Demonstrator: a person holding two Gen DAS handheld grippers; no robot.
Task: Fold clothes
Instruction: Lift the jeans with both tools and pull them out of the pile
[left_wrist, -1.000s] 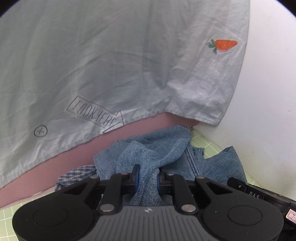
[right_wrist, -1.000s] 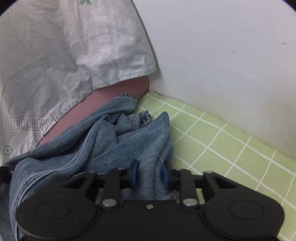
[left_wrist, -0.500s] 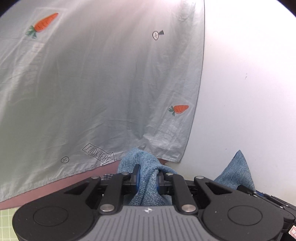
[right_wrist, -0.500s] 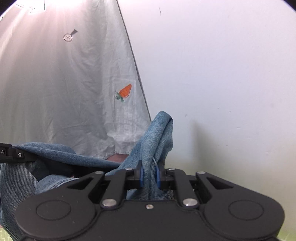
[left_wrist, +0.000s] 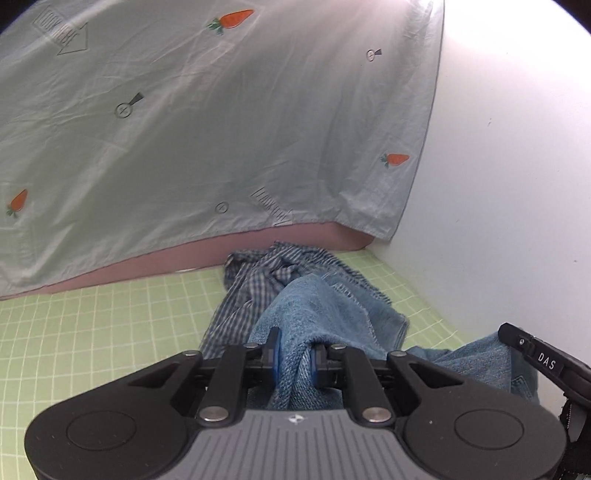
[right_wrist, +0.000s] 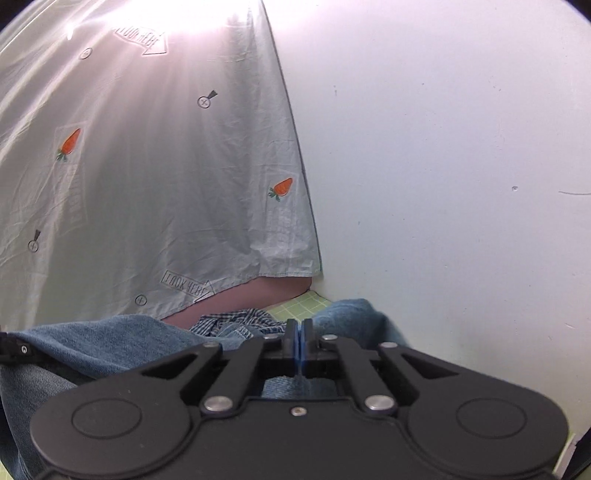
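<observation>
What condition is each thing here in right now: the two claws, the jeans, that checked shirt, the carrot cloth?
left gripper: shut on the denim garment.
right gripper: shut, denim below its pads.
denim garment: bunched, lifted.
checked shirt: crumpled on the green grid mat.
carrot-print cloth: hanging, wrinkled.

Coarse blue denim garment (left_wrist: 314, 306); thin wrinkled cotton sheet (left_wrist: 221, 129); matt black plastic tongs (left_wrist: 295, 360).
</observation>
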